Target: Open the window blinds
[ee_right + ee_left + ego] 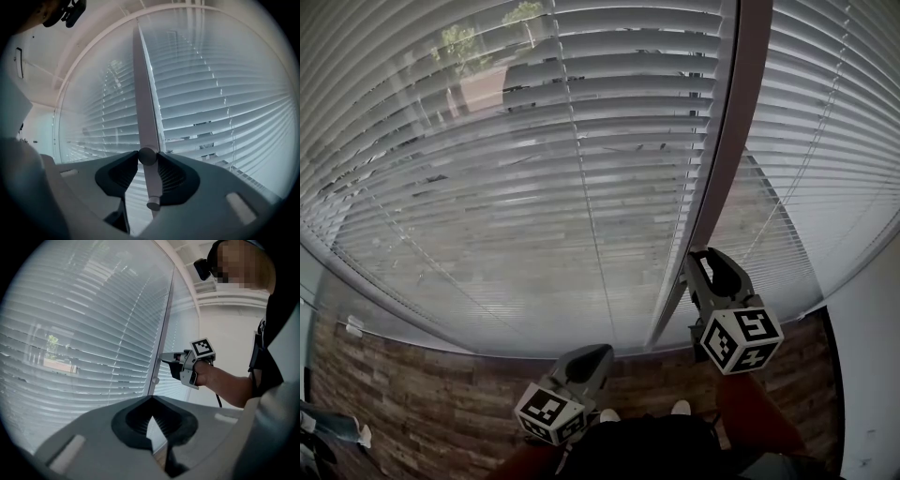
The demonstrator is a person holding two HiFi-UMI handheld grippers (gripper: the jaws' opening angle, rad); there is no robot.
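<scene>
Right fingers clamp wand — upright, tip down.

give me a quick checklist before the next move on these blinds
1. Right claw closed on the wand: ok.
2. Grip firm enough to twist the wand: cannot tell.
3. Left claw empty and clear of the slats: ok.
4. Slats fully open: not ok, only partly tilted.
</scene>
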